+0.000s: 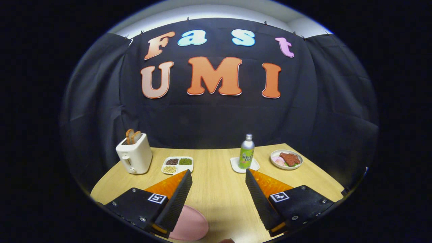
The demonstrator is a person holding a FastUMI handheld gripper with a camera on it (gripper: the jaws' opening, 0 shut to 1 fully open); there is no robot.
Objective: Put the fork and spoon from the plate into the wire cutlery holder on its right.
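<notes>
Gripper view: the gripper point(218, 175) gapes wide and empty above the table point(219, 192), a pink plate point(189, 226) beneath its left finger.

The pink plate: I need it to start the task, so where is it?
In the gripper view, the pink plate lies on the table, under the open tool's left finger.

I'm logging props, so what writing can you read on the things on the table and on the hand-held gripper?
Bottle: label print too blurred to quote.
Toaster, pink plate: no text.
Hand-held gripper, fingers open over the table: square coded tags, no words.
</notes>
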